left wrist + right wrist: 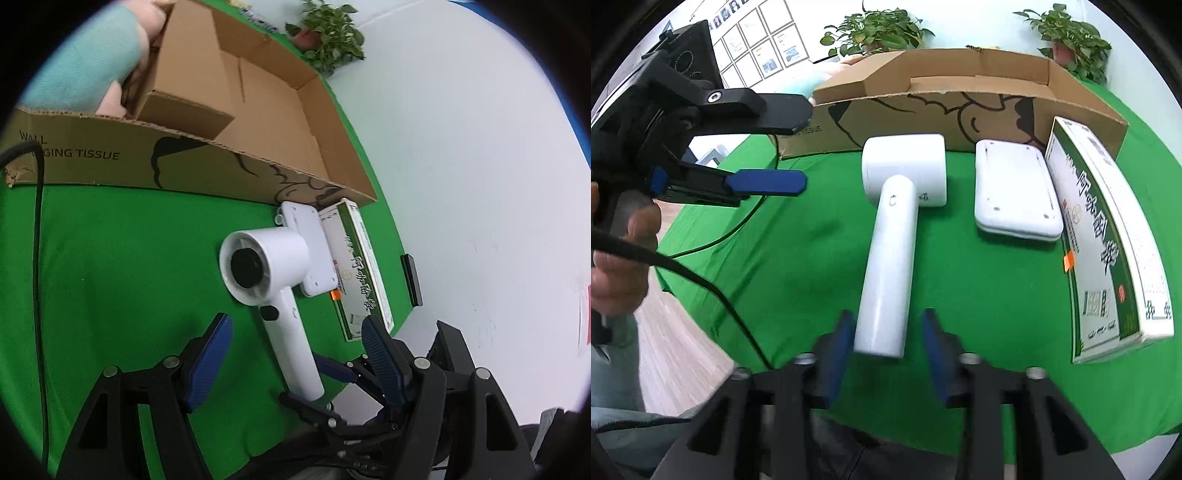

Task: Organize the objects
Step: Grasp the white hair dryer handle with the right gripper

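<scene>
Now the right gripper [886,339] is sitting at the butt end of the white hair dryer [897,236], jaws apart on either side of the handle and not yet touching it. Risk number one: it is gripping so near the tip that the heavy barrel, at the far end of the dryer, could droop and twist the handle out of the pads. The left gripper [295,354] is hovering over the same handle, jaws wide apart too, so the two tools could be colliding if both are closing in. Just beyond the dryer's barrel, the flat white case [1015,192] and the green-and-white box [1108,236] are lying close, easy to knock during a lift. Behind the dryer, the open cardboard box [960,107] is waiting; its near wall could be catching the dangling barrel.
</scene>
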{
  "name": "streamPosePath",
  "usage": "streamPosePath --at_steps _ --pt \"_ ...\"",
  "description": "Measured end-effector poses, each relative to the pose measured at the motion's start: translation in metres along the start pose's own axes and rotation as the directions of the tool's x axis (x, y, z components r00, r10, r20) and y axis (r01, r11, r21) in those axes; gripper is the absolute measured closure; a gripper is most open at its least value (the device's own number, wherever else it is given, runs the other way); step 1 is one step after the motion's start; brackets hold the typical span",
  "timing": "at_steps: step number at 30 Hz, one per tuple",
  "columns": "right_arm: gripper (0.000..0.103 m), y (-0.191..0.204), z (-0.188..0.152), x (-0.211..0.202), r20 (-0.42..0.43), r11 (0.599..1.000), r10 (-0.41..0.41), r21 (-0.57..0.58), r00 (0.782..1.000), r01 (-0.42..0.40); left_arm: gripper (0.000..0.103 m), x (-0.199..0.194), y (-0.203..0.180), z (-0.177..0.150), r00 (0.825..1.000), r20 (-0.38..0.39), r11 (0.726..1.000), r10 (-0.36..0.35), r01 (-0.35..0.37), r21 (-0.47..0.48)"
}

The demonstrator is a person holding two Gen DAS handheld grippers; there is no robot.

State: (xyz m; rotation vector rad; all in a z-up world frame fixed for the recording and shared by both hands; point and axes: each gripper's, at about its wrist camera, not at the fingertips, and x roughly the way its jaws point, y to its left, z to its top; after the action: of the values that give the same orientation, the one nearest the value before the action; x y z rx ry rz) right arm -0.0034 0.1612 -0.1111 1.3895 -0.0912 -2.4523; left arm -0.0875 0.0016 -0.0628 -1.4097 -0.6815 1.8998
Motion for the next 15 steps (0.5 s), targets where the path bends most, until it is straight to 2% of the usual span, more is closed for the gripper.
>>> streamPosePath --at_steps 1,4,10,12,15 --pt "0.046 0.003 0.001 0.002 0.002 1.0 -0.005 -0.008 1.0 0.005 0.032 0.004 0.005 0.006 1.0 -0.02 1.0 -0.002 0.002 -0.006" --pt "0.044 0.009 0.001 0.004 0.006 0.999 -0.031 -0.03 1.0 0.031 0.032 0.031 0.003 0.005 0.997 -0.078 1.0 -0.019 0.018 -0.012" --pt "0.044 0.013 -0.004 0.004 0.019 0.998 -0.054 -0.04 0.998 0.055 0.032 0.063 -0.001 0.001 0.99 -0.126 0.998 -0.067 0.063 -0.031" --pt "0.047 0.015 -0.004 0.005 0.021 0.997 -0.064 -0.047 0.998 0.065 0.032 0.069 0.0 0.001 0.989 -0.132 0.998 -0.063 0.058 -0.037" --pt "0.058 0.015 -0.003 0.005 0.022 0.997 -0.066 -0.033 0.998 0.066 0.032 0.073 0.002 0.002 0.99 -0.126 0.997 -0.065 0.059 -0.051"
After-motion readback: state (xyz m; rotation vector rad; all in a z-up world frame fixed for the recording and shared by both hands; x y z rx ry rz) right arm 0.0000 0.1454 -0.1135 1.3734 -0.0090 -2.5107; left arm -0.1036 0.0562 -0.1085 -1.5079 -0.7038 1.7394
